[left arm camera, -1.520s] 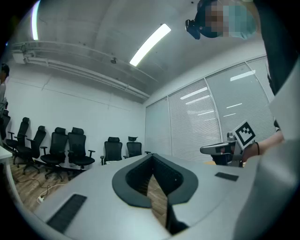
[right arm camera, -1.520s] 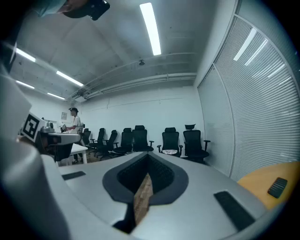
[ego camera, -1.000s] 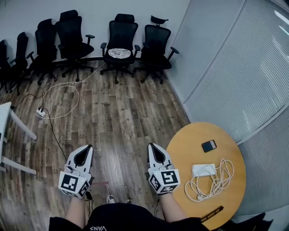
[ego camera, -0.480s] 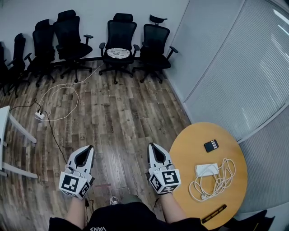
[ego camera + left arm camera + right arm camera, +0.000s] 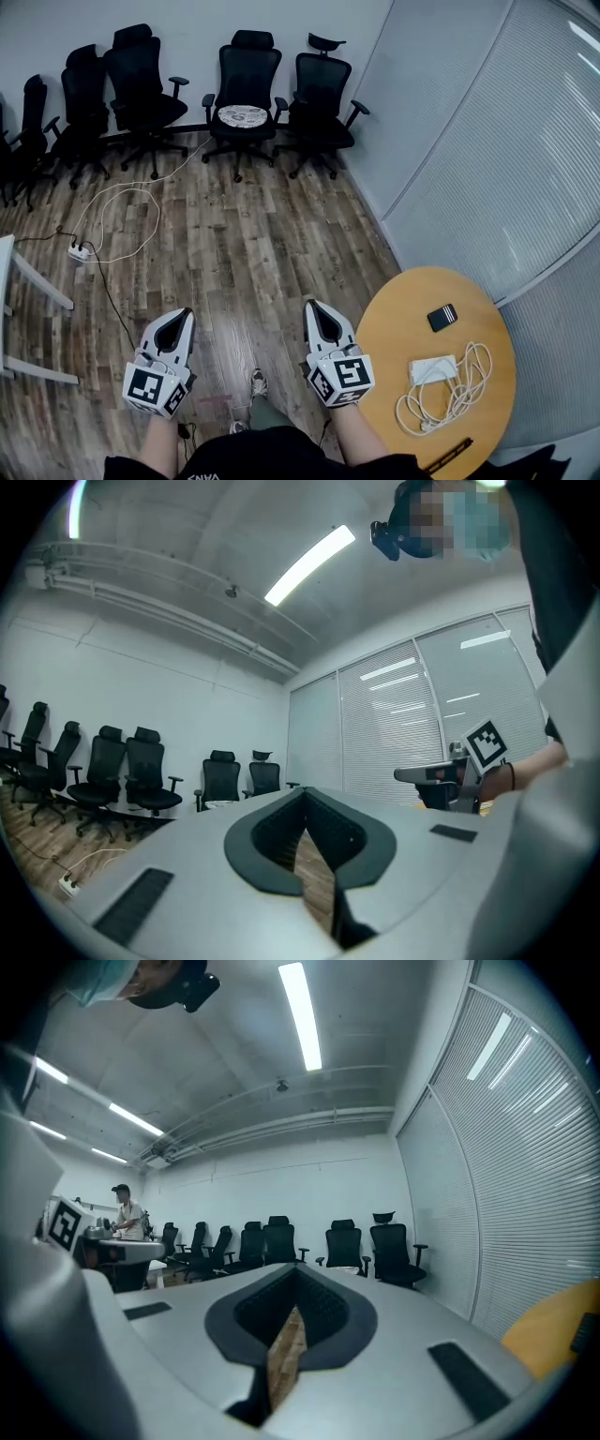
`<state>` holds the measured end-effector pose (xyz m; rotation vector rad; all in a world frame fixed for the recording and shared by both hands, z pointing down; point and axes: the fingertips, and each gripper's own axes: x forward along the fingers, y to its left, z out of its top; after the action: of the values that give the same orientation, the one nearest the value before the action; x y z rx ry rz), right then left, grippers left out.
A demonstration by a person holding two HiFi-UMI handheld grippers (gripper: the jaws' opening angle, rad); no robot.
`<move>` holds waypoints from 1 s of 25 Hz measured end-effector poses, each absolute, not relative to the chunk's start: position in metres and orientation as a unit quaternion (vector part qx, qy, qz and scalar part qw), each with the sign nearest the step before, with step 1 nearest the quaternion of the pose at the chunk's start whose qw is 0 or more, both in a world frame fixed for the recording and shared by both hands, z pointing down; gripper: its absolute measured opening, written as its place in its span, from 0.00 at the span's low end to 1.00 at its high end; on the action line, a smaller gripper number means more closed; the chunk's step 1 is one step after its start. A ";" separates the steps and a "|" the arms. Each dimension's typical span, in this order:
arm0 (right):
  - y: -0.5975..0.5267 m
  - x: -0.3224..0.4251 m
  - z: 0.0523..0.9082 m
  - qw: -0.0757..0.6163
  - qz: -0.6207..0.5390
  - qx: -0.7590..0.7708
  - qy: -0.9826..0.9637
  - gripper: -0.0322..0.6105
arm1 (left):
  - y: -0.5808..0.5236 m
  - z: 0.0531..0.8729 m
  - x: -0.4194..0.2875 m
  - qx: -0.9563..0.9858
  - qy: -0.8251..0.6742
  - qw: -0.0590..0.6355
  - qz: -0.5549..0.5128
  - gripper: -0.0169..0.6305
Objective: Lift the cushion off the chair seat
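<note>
A round patterned cushion [image 5: 242,115] lies on the seat of a black office chair [image 5: 247,66] in the row along the far wall. That chair also shows small and far off in the left gripper view [image 5: 221,776] and the right gripper view [image 5: 343,1239]. My left gripper [image 5: 185,312] and right gripper [image 5: 309,304] are held side by side over the wooden floor, pointing level at the chairs and well short of them. Both are shut with nothing between the jaws, as the left gripper view [image 5: 305,790] and right gripper view [image 5: 295,1267] show.
A round wooden table [image 5: 394,319] stands close on my right with a phone [image 5: 442,317] and a white charger with its cable [image 5: 433,368]. A power strip with a looped cord [image 5: 79,251] lies on the floor at left. White table legs [image 5: 37,281] stand far left. A person [image 5: 125,1211] stands beyond.
I have walked forward over the floor with both grippers, still shut. The round table has slid lower in the head view and a foot now shows between my arms.
</note>
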<state>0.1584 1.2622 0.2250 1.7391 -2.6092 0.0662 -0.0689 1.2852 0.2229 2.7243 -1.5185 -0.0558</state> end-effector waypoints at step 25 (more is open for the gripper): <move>1.034 0.192 0.233 0.011 0.027 0.527 -0.849 0.07 | 1.069 0.216 -0.041 0.851 -0.525 0.003 -0.015 0.04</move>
<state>0.1919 1.0338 0.2330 1.6447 -2.6484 0.0845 -0.0406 1.0690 0.2162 2.6680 -1.6459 -0.0484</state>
